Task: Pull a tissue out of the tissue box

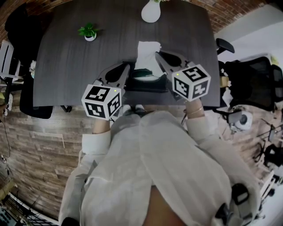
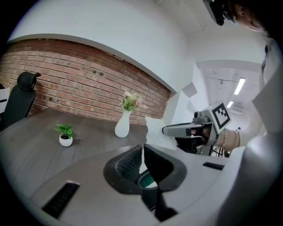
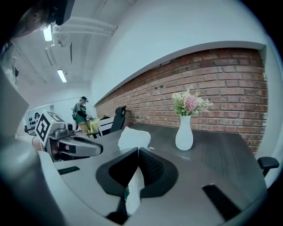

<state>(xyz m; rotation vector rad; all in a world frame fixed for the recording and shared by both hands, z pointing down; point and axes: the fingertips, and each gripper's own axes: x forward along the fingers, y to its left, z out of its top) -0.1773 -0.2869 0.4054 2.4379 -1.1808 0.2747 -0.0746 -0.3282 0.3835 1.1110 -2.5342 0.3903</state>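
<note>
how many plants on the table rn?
2. A small potted plant sits toward the far left of the table. A white vase of flowers stands at the far edge, near the middle. No others appear hidden.

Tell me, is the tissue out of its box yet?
Partly: the tissue stands up from the tissue box, its lower end at the slot, pinched by the right tool.

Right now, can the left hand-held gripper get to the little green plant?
Probably yes: bare table lies between the left hand-held gripper and the plant, though it seems clamped on the tissue box and must let go.
</note>
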